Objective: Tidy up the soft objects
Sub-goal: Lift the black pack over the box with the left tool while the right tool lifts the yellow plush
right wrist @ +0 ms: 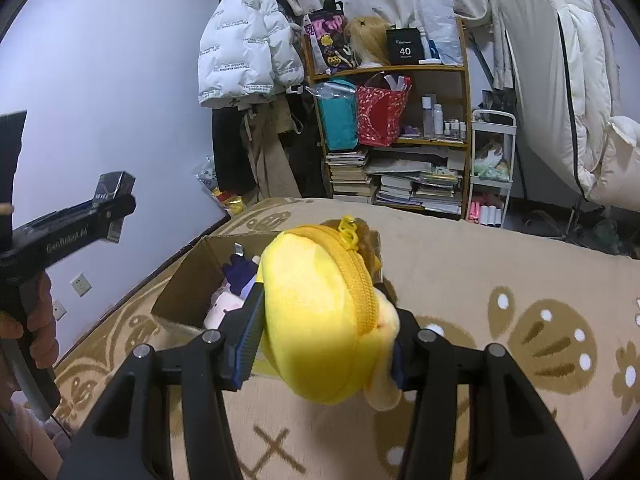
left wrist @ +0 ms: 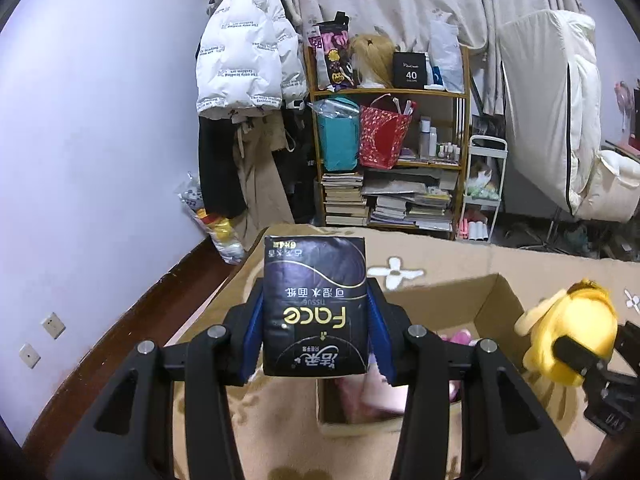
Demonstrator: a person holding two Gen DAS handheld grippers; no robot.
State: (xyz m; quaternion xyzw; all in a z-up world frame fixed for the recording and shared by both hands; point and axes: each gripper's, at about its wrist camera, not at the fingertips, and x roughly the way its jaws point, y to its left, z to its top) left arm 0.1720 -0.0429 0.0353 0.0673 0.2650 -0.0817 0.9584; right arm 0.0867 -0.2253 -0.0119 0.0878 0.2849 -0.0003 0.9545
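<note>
Left tool (left wrist: 316,320) clamps tissue pack (left wrist: 315,304); right tool (right wrist: 324,336) clamps yellow plush pouch (right wrist: 320,320) above cardboard box (right wrist: 188,276).

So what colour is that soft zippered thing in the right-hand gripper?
Bright yellow, with a matching yellow zipper: the plush pouch shows best in the right wrist view.

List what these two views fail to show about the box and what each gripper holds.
- Cardboard box contents: left wrist view, tissue pack and left hand-held gripper cover most.
- Box's near side: right wrist view, yellow plush pouch in right hand-held gripper hides it.
- Pouch's face: turned away.
</note>
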